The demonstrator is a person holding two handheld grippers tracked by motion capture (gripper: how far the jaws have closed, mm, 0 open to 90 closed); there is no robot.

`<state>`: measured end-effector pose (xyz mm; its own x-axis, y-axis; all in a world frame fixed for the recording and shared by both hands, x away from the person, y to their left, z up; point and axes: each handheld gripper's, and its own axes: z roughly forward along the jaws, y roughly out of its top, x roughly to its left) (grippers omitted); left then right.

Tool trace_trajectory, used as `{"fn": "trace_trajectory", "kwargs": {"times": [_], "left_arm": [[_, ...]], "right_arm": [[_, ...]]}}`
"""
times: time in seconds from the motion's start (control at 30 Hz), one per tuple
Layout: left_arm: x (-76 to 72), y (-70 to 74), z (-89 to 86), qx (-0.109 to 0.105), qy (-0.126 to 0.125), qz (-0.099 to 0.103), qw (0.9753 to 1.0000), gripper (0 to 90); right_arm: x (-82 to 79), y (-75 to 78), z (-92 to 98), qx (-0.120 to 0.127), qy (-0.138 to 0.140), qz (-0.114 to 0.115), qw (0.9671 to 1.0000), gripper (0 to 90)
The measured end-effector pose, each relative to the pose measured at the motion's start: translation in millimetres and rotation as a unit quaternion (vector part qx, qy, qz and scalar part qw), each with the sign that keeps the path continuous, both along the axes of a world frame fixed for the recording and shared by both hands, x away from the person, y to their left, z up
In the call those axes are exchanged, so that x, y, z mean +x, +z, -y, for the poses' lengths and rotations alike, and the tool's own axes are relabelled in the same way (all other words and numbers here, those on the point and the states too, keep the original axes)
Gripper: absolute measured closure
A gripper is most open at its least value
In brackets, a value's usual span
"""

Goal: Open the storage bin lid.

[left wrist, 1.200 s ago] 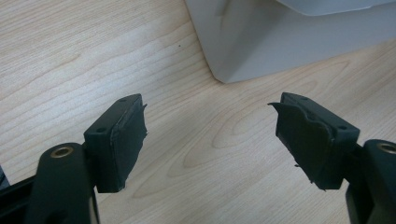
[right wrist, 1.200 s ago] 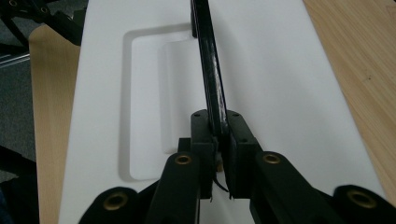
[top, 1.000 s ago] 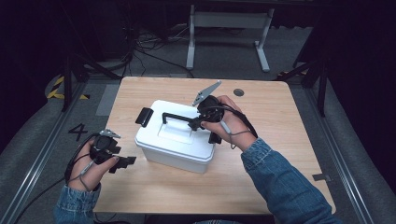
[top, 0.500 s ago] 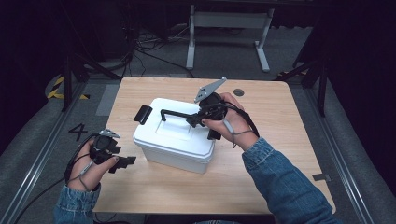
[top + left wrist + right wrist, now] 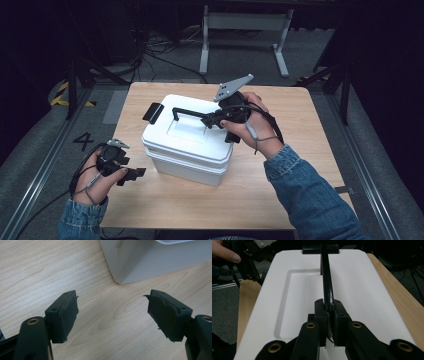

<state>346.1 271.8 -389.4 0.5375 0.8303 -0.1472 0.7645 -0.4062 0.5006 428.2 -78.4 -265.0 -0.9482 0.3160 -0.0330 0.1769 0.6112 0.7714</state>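
The right gripper (image 5: 329,315) stays clamped on the black handle (image 5: 189,112), and the white box (image 5: 187,150) has shifted leftward (being dragged); the left gripper (image 5: 112,312) waits, jaws apart.

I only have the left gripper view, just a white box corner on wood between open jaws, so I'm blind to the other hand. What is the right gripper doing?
Observer: The right gripper is shut on the thin black handle that spans the box's white plastic lid.
Operator: Is that lid off the box?
Observer: No, in the high view it sits on the white box body, with no gap that I can see.
Operator: Anything at the lid's ends?
Observer: A black latch sticks out at the far left end.
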Motion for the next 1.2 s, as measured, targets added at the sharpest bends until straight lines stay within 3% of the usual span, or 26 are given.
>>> {"fn": "trace_trajectory", "kwargs": {"times": [0.5, 0.87, 1.2], "left_arm": [[0.1, -1.0, 0.2, 0.001, 0.001, -0.002, 1.0000, 25.0], [0.6, -1.8, 1.7, 0.002, -0.002, -0.008, 1.0000, 24.9], [1.1, -2.6, 2.2, 0.003, 0.000, -0.008, 1.0000, 25.0]], "right_arm": [[-1.0, 12.8, 22.7, 0.012, -0.017, 0.011, 0.9997, 84.8], [1.3, 21.2, 69.1, 0.022, -0.058, 0.023, 0.9978, 84.8], [3.7, 25.8, 108.3, 0.037, -0.095, 0.019, 0.9947, 84.8]]}}
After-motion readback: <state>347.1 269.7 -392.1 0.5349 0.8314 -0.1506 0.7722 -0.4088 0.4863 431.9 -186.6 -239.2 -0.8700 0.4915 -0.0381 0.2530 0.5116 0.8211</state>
